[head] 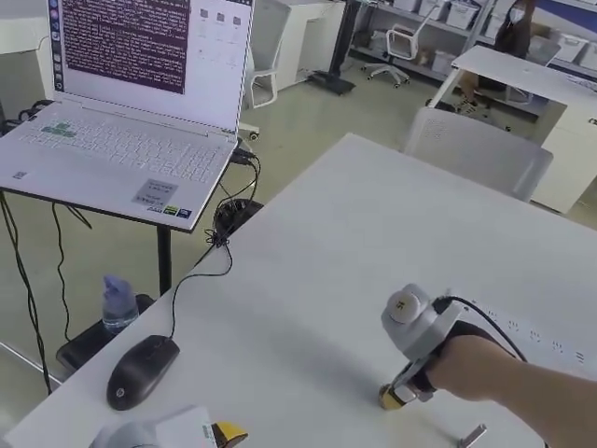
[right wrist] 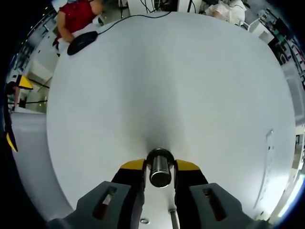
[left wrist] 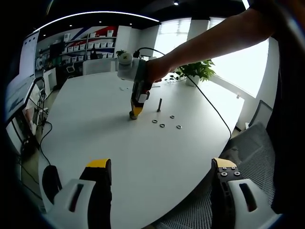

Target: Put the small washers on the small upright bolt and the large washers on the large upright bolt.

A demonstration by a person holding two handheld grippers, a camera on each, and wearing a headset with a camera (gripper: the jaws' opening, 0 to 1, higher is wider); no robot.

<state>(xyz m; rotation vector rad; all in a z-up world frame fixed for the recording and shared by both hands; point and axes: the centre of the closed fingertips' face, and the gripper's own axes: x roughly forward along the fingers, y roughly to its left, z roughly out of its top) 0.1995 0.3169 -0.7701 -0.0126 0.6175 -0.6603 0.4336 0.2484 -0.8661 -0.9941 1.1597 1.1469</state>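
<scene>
Glossy metal bolt (right wrist: 159,168), matt tabletop (right wrist: 181,76)

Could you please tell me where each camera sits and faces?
Head view: on the headset, looking down at the table; a hand holds the right gripper.
Left gripper view: low at the table's edge, facing the washers; own jaws open.
Right gripper view: above the table, looking down; jaws shut on the large bolt.
Shared: the mouse, in head and right gripper views.

Large bolt (right wrist: 159,169) between right gripper (left wrist: 136,113) jaws, on table (left wrist: 119,152). Small bolt (left wrist: 159,105) just beside that gripper. Washers (left wrist: 162,125) near small bolt, on left gripper (left wrist: 161,166) side.
</scene>
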